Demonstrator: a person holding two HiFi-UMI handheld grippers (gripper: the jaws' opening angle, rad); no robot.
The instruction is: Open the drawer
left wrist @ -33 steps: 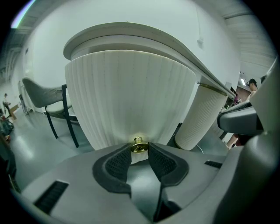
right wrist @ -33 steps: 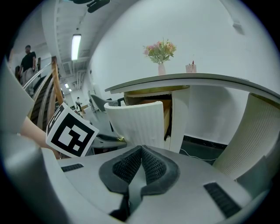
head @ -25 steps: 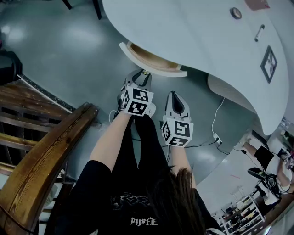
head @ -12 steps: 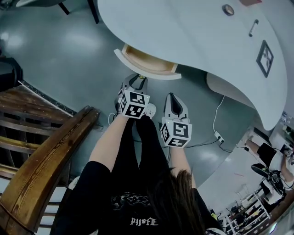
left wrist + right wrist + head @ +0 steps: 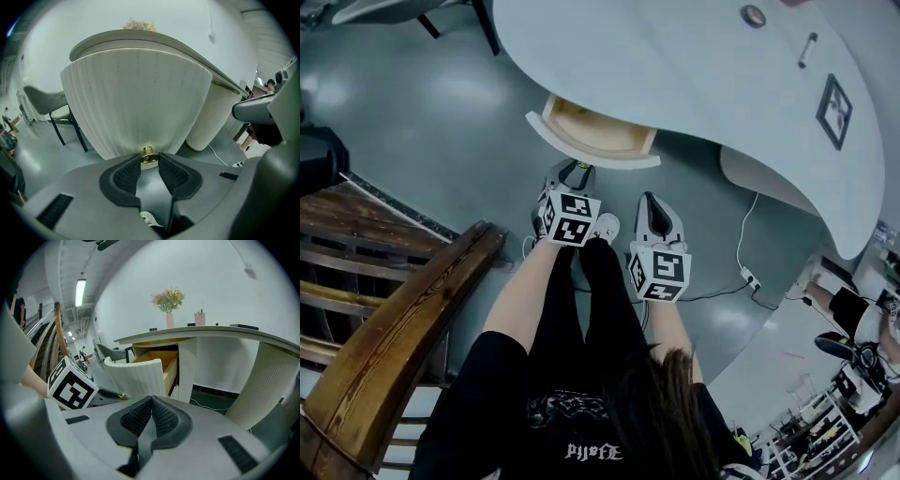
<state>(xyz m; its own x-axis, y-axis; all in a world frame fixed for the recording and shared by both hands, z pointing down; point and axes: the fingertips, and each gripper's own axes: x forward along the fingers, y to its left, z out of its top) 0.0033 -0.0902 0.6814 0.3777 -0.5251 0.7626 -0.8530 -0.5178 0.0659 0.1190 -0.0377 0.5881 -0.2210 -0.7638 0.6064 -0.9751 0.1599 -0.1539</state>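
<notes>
The white ribbed drawer [image 5: 586,150] stands pulled out from under the curved desk, its wooden inside [image 5: 591,127] showing. In the left gripper view the ribbed drawer front [image 5: 136,98] fills the middle, with a small brass knob [image 5: 148,153] at its lower edge. My left gripper [image 5: 150,162] [image 5: 573,172] is shut on that knob, its pads against either side. My right gripper [image 5: 652,199] hangs to the right, clear of the drawer, its pads shut together on nothing [image 5: 151,402]. The right gripper view shows the open drawer [image 5: 140,376] from the side.
A curved white desk top [image 5: 675,66] overhangs the drawer, with a ribbed pedestal [image 5: 769,187] to the right. A wooden rail [image 5: 394,319] runs along the left. A cable and power strip [image 5: 745,278] lie on the grey floor. A chair [image 5: 47,101] stands far left.
</notes>
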